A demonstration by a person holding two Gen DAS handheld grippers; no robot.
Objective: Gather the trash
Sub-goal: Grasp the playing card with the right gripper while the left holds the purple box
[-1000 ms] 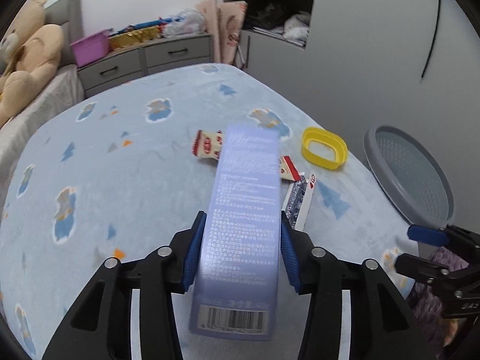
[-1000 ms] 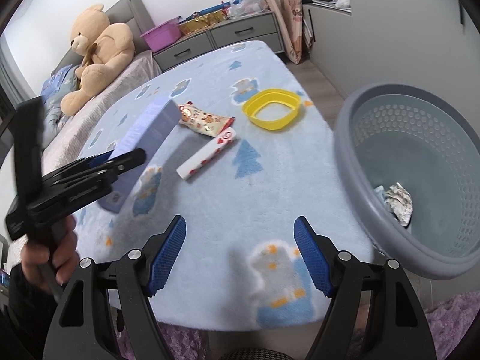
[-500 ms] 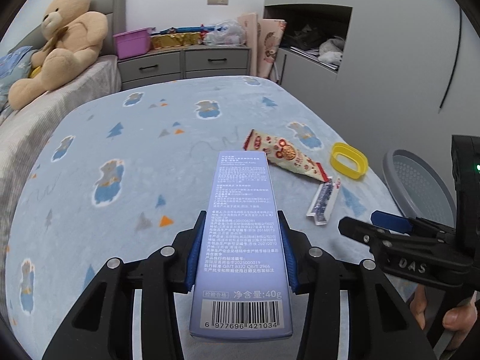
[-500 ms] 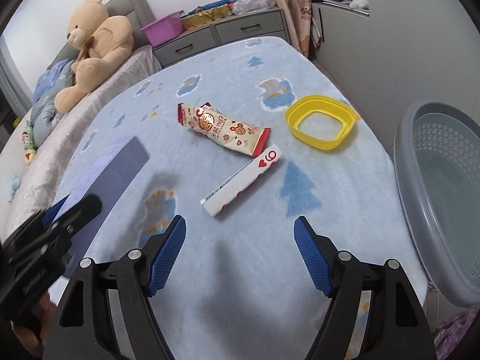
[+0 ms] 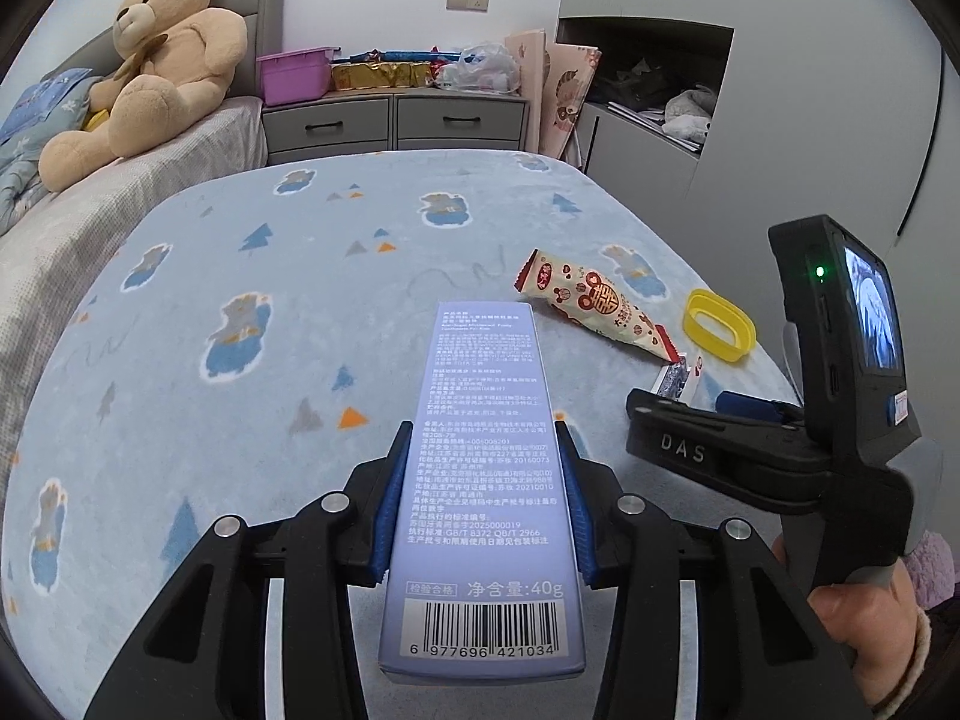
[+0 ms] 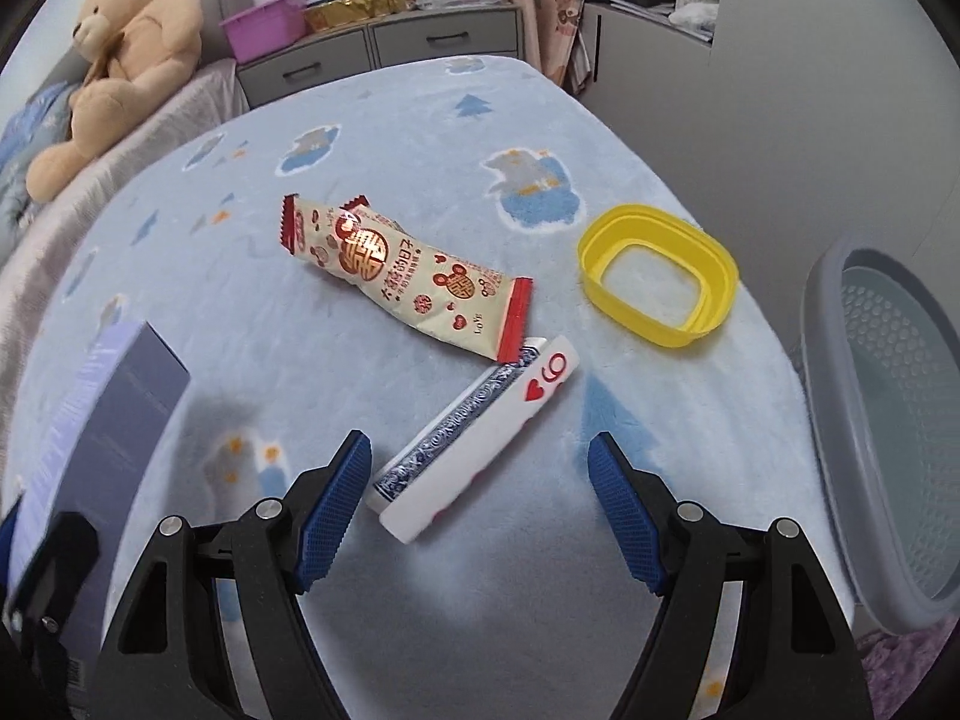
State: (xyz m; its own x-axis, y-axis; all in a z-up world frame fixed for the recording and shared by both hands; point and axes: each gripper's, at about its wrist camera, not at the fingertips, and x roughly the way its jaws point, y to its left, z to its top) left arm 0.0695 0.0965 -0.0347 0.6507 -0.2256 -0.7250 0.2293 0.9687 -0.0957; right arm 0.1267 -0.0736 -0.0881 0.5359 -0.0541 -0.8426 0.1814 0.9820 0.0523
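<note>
My left gripper (image 5: 480, 480) is shut on a long lavender box (image 5: 480, 480) with a barcode, held above the blue bed blanket (image 5: 240, 276); the box also shows at the left of the right wrist view (image 6: 102, 414). My right gripper (image 6: 480, 480) is open, its jaws astride the near end of a white playing-card pack (image 6: 480, 426) lying on the blanket. A cream and red snack wrapper (image 6: 408, 282) lies just beyond it, and a yellow plastic rim (image 6: 657, 282) to the right. In the left wrist view the right gripper (image 5: 720, 420) is at the right.
A grey laundry basket (image 6: 888, 420) stands off the bed's right edge. A teddy bear (image 5: 150, 60) sits on the far left bed. Grey drawers (image 5: 396, 120) with a purple bin stand at the back. A grey wall and shelf niche lie to the right.
My right gripper has moved left from the basket over the bed, down to the card pack. My left gripper has swung left and back with the lavender box still in it.
</note>
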